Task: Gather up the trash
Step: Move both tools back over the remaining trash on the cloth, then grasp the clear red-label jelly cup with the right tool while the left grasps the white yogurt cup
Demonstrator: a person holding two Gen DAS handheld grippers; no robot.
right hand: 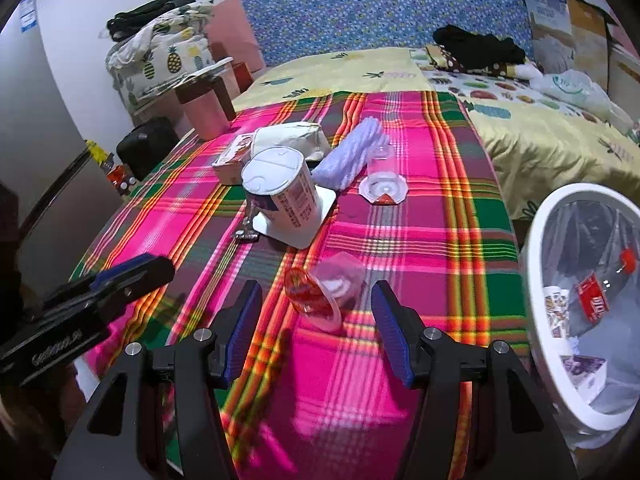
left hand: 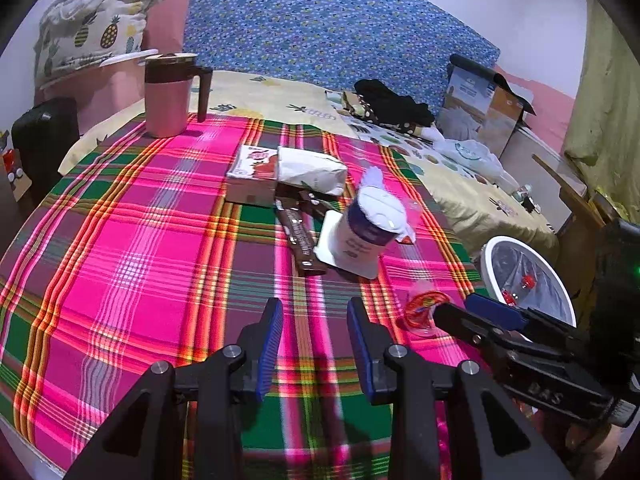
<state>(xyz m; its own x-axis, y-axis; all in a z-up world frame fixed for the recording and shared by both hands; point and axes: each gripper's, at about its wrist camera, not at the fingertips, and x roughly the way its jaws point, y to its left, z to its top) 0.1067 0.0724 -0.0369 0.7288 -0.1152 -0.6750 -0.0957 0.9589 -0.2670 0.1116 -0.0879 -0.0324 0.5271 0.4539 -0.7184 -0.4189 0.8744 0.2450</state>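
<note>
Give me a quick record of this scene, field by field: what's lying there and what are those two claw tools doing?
surface: plaid cloth
nearest trash: tipped clear cup with red lid
other trash: white tub, brown wrapper, clear cup
bin: white trash bin, already holding rubbish
right gripper: open, framing the tipped cup
left gripper: open, empty

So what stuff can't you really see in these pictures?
- Brown wrapper: print is blurred in the left view; in the right view the tipped white cup hides most of it.
- Trash bin: cut off by the right edge in the right view; in the left view the right tongs cover its bottom.
- Pink jug: blurry in the right view.
</note>
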